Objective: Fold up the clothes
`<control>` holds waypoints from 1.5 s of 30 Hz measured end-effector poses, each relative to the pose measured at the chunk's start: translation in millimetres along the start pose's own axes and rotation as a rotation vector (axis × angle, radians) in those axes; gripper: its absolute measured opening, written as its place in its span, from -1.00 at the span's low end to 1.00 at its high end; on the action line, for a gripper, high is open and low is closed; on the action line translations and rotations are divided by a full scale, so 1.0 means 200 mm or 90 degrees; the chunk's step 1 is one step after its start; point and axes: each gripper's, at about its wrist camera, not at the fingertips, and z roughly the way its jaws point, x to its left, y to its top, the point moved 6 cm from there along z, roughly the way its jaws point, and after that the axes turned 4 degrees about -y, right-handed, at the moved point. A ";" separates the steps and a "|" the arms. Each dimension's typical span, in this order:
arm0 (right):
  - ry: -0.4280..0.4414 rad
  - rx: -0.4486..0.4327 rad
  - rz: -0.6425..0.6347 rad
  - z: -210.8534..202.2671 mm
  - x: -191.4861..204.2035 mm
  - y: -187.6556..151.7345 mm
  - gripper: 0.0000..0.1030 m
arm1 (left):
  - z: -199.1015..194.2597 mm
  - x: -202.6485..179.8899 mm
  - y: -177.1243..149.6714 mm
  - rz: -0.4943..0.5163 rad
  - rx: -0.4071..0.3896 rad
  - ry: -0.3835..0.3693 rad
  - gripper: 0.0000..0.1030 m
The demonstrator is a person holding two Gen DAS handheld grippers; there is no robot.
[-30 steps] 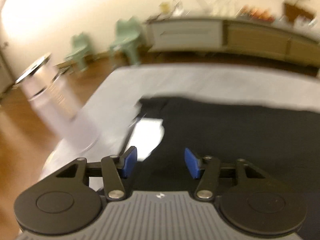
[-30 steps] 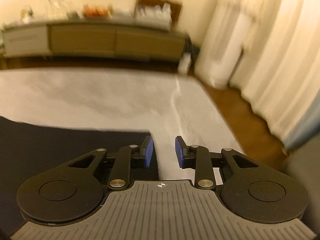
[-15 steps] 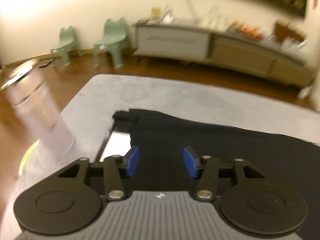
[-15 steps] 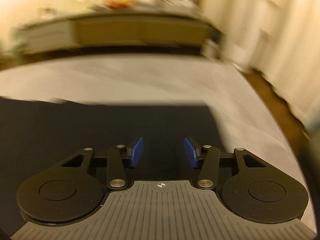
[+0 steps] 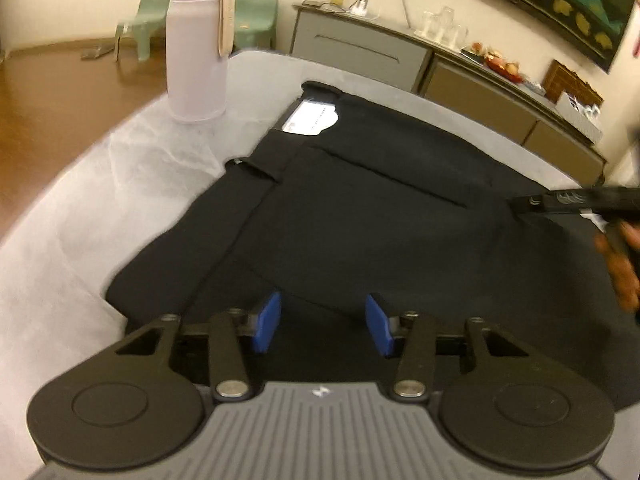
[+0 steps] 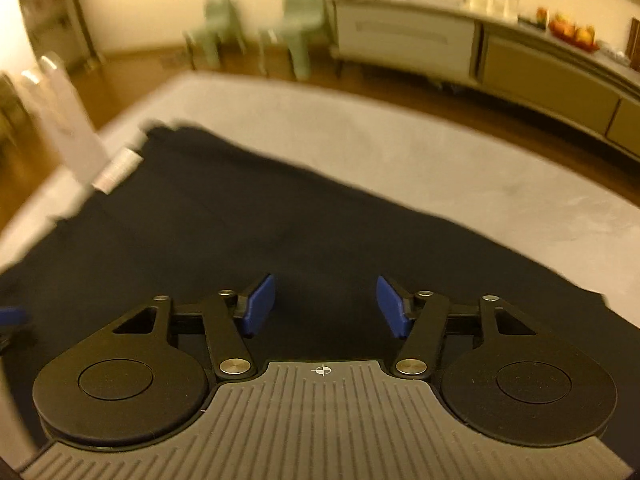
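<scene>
Both grippers have swung round since a moment ago: the bottle [image 5: 197, 44] that was a tilted blur at the left now stands upright and sharp on the pale tabletop [image 5: 72, 216], and the right view, which had looked toward the curtains, now faces the sideboard [image 6: 472, 52] and the two green chairs [image 6: 256, 36].

The left gripper [image 5: 323, 327] hovers low over the black trousers [image 5: 380, 216], its blue pads spread wide with nothing between them. The right gripper [image 6: 322, 307] is likewise spread and empty, above the same trousers [image 6: 240, 232], which lie flat across the tabletop [image 6: 420, 168].

A white label [image 5: 312, 119] shows inside the waistband at the far end. The near edge of the cloth is hidden under each gripper's body, so how far it reaches toward me I cannot tell. At the right margin of the left view, a dark bar and a smeared hand [image 5: 618, 264] are cut off by the frame. The right view is blurred along its left side; the bottle [image 6: 64, 116] there is only a pale streak.
</scene>
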 end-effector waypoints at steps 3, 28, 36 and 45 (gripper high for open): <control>-0.070 -0.007 0.009 0.11 -0.05 0.10 0.37 | -0.03 0.04 0.00 0.002 -0.011 -0.023 -0.09; -0.213 -0.036 0.212 -0.73 -0.62 -0.98 0.23 | -0.18 0.20 -0.13 -0.131 -0.022 -0.043 0.02; -0.206 -0.075 0.107 -0.86 -0.18 -0.99 0.27 | -0.22 0.46 -0.21 -0.361 -0.042 -0.115 0.31; 0.006 -0.172 -0.260 -0.83 1.26 -0.87 0.61 | -0.18 0.55 -0.22 -0.494 -0.056 -0.209 0.49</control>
